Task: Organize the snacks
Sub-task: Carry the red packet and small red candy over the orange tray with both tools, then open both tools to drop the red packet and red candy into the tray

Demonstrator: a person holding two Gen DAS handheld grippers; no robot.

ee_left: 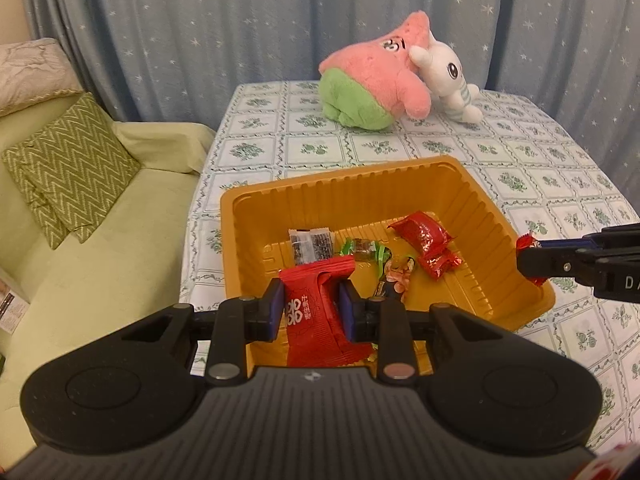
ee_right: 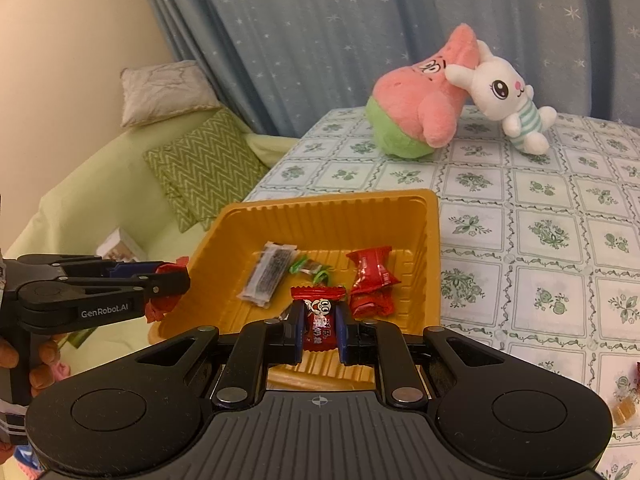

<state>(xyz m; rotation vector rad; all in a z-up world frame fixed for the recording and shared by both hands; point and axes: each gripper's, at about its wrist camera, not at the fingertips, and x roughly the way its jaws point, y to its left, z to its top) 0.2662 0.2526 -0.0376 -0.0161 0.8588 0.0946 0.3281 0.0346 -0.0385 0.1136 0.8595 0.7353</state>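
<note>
The left claw [ee_left: 311,308] is clamping a flat red snack packet [ee_left: 316,312] between its blue pads, holding it over the near edge of the orange tray [ee_left: 360,184], while the right claw [ee_right: 319,330] is pinching a smaller red candy [ee_right: 319,318] with a cartoon face on its wrapper, also hanging over the tray's near side. Both pieces are looking ready to drop in, so I judge the sorting to be well under way but not finished. Already lying on the tray floor are a dark seaweed-like packet [ee_left: 311,244], a green-twisted sweet [ee_left: 366,250], a small wrapped sweet with pink print [ee_left: 396,276] and two shiny red wrapped sweets [ee_left: 428,242], scattered loosely rather than lined up. What is remaining, as far as can be seen, is letting go of the two held pieces and collecting a few loose sweets [ee_right: 626,404] sitting at the right edge of the right wrist view, well apart from the tray. The tray is resting on a worktop [ee_right: 540,240] covered by a white cloth with green floral squares. Near its far end a pink and green plush star [ee_right: 420,112] is leaning against a white plush rabbit [ee_right: 508,100]. Beside the worktop a pale green sofa [ee_left: 100,260] is carrying a zigzag cushion [ee_left: 72,168] and a cream pillow [ee_right: 160,92], and a blue curtain [ee_left: 280,20] dotted with stars is hanging behind everything.
</note>
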